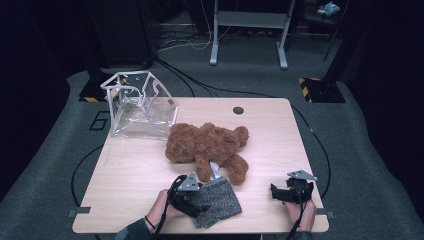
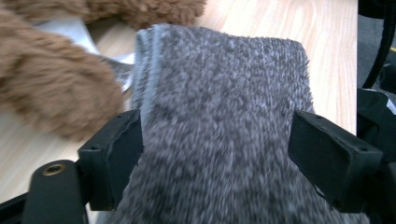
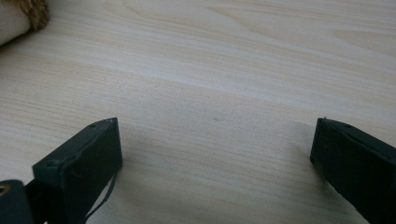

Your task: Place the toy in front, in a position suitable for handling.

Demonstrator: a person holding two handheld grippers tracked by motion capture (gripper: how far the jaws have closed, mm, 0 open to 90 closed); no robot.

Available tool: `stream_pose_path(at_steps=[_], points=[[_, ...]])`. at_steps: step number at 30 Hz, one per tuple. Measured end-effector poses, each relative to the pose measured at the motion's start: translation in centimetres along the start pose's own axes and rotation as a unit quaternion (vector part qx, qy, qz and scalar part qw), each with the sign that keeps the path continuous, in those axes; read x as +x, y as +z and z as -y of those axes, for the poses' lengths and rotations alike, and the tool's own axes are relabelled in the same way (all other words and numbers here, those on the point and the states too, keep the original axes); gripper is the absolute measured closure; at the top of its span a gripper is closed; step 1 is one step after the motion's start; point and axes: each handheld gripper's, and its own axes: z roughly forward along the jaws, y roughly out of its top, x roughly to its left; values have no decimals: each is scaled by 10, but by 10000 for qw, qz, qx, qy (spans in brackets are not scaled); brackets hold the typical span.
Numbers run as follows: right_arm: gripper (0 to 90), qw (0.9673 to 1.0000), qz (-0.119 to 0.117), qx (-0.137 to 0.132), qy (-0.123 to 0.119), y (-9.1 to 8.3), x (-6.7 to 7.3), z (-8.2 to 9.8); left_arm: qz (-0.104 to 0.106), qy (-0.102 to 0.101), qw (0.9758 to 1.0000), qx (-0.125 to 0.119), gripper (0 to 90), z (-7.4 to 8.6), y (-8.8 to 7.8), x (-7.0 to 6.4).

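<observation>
Grey cloth [image 2: 219, 126] lies between parted left fingers [image 2: 114, 158] (untouched).

Count on table [image 1: 135, 170]: one brown teddy bear [image 1: 207, 145]; one grey fuzzy cloth [image 1: 217, 202], just below bear; one clear plastic bag [image 1: 140, 107], upper left of bear; two grippers.

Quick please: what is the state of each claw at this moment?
Left claw: open, jaws standing apart around the grey cloth, not pressing it.
Right claw: open, over the bare table.
</observation>
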Motion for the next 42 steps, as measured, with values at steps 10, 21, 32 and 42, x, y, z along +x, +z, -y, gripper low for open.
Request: stream_pose_path(at_steps=[10,21,32,42], points=[[22,9997,-255,-4,-11,-9,7,-1,-438,-385,9982,-134,72,18,-37,15],[21,9952,-868,-202,-398,-30,51,-17,-1251,-1064,9864,-18,0,57,-58,54],[15,9823,-1534,-263,-1045,-39,113,-32,-1771,-1286,9757,135,0,72,-51,74],[25,9659,-2059,-190,-1558,-32,160,-34,-1918,-1343,9719,226,0,77,-45,80]])
